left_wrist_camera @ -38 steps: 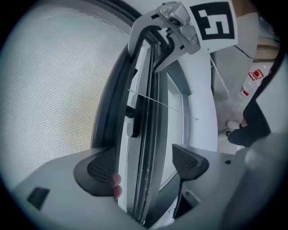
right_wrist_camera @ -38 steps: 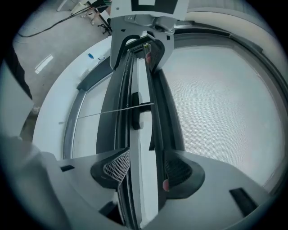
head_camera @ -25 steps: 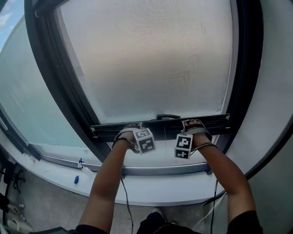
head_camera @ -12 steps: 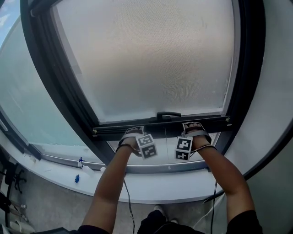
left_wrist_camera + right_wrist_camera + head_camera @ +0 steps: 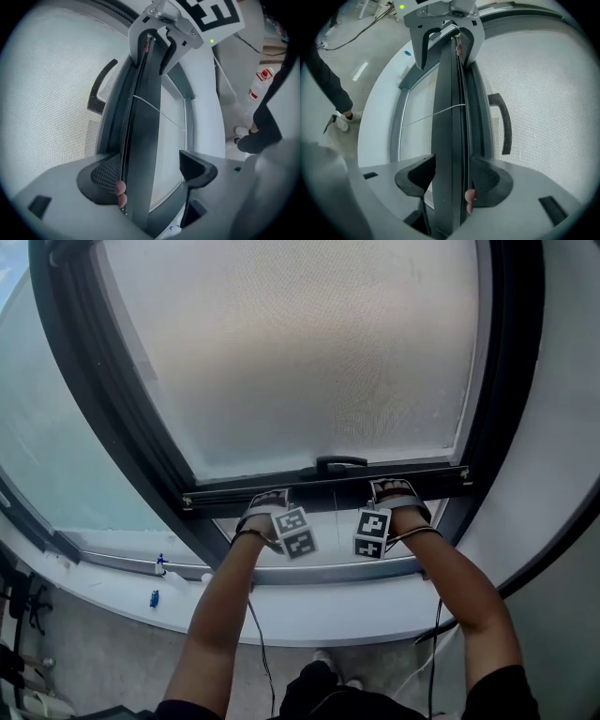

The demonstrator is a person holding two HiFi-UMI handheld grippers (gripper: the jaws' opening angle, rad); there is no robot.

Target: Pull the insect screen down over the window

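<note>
Grip on either side of the handle (image 5: 340,464) holds the screen (image 5: 300,352) bar (image 5: 319,491) level while you pull: your right tool (image 5: 452,178) clamps the bar, your left tool (image 5: 150,171) straddles it slack. The bar sits near the lower window frame (image 5: 328,571).

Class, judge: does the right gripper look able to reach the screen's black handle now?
Probably yes: the handle sits on the bottom bar just beside the right gripper, nothing between them.

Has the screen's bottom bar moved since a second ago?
Yes, slightly down: the gap between the bar and the sill rail below has narrowed a little.
</note>
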